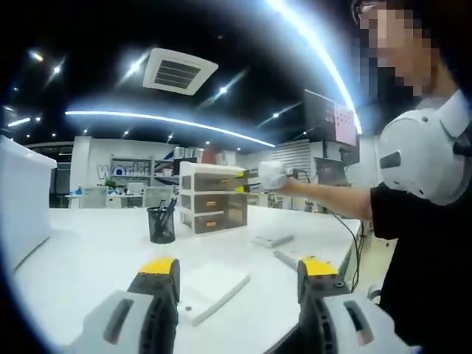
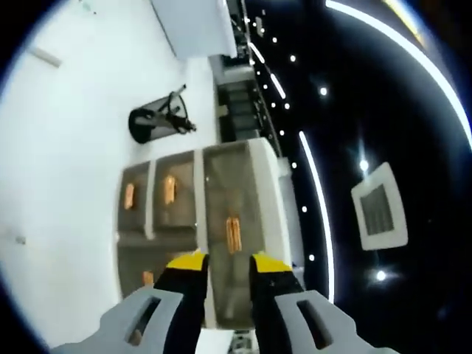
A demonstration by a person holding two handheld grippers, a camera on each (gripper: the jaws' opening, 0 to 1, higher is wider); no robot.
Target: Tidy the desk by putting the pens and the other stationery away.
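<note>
Left gripper view: the left gripper (image 1: 237,274) hovers with jaws wide apart over the white desk (image 1: 96,258). A white notebook (image 1: 210,290) lies between them. At 11 o'clock stands a black mesh pen cup (image 1: 161,223), the drawer unit (image 1: 214,198) beside it.

Right gripper view: the right gripper (image 2: 223,264) has its jaws narrowly apart, gripping nothing, at the drawer unit's (image 2: 199,221) top drawer; the pen cup (image 2: 156,121) sits at 11 o'clock

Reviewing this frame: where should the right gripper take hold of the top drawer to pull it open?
By the orange handle at the middle of the top drawer front, approached straight on from the front of the drawer unit. It is the only protruding part, and the right gripper already lines up with it.
</note>
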